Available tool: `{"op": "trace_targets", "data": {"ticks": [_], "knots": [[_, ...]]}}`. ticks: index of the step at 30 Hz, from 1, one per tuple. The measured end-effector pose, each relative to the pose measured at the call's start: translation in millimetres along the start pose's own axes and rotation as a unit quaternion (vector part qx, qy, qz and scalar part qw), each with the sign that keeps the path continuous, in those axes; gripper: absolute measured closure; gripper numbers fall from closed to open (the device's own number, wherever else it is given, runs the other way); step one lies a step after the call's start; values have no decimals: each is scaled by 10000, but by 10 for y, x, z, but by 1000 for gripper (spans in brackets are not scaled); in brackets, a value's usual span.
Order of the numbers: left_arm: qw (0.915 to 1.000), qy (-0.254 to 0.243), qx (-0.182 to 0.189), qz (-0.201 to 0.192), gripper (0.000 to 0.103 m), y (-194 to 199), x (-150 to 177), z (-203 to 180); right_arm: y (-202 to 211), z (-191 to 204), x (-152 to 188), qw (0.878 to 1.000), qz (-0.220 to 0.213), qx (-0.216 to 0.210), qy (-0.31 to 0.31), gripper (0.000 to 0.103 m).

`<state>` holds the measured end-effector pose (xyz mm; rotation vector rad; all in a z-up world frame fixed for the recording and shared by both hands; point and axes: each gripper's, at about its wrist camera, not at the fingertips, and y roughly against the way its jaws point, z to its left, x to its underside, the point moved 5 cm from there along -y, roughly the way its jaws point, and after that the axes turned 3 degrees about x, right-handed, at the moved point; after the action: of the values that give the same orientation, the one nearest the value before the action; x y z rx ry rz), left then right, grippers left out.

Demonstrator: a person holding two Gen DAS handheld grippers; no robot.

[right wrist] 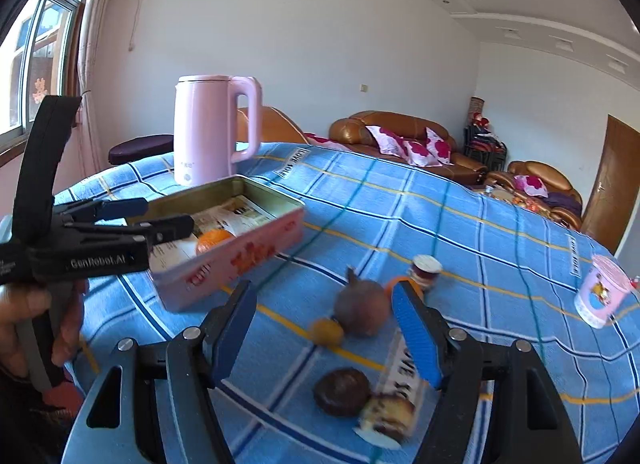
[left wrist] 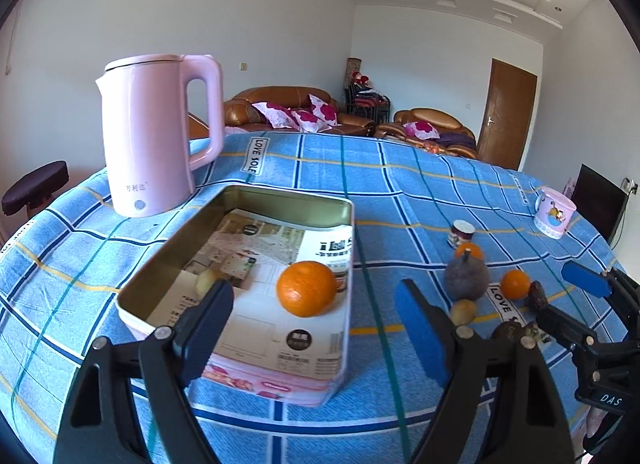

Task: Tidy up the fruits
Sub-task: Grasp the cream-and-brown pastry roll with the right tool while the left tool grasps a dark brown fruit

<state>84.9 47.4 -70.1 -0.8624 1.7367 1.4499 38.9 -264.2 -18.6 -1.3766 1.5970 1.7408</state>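
The tabletop (left wrist: 420,183), under a blue checked cloth, carries the whole job. Largest on it is the pink kettle (left wrist: 156,135), standing just behind the open tin (left wrist: 240,276), which is lined with paper and already holds 1 orange (left wrist: 306,288) and a small pale fruit (left wrist: 206,280).

The left claw (left wrist: 316,316) hangs over the tin's near wall with its jaws apart and empty. The right claw (right wrist: 324,328) is also spread and holds nothing, aimed at the loose pile to the right of the tin.

The likely step is fetching the next fruit. The dark round fruit (right wrist: 362,312) looks the best pick: approach level with its middle and close gently so it does not roll. The small yellow fruit (right wrist: 327,331) touches it, so it may get nudged. Behind it sit more oranges (left wrist: 515,284) and a little jar (right wrist: 426,270); the brown pastries (right wrist: 342,391) lie nearer.

The cloth between pile and tin is bare, but the tin's rim must be cleared on the way in, and the left claw should draw aside.
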Motion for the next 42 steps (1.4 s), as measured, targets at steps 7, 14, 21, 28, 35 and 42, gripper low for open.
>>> {"op": "trace_targets", "data": {"ticks": [7,14,21,28,35,42], "knots": [[9983,-441,291,254,18,-88,121,-501,-26,-345,434,9989,417,170,-113,31],[9953,-783,411,406,18,-132,215,-783,-145,-283,488,9979,606,-82,-197,31],[9930,-936,580,427,18,-113,237,-928,-269,-246,557,9940,992,-407,-199,61],[9890,-1132,816,497,18,-104,254,-1140,-125,-369,515,9972,573,-140,-460,61],[9820,-1272,1105,859,29,-258,312,-1413,-23,-640,404,9957,191,751,-514,61],[9701,-1346,1387,1468,52,-473,425,-1595,-54,-810,437,9931,311,526,-1000,61]]}}
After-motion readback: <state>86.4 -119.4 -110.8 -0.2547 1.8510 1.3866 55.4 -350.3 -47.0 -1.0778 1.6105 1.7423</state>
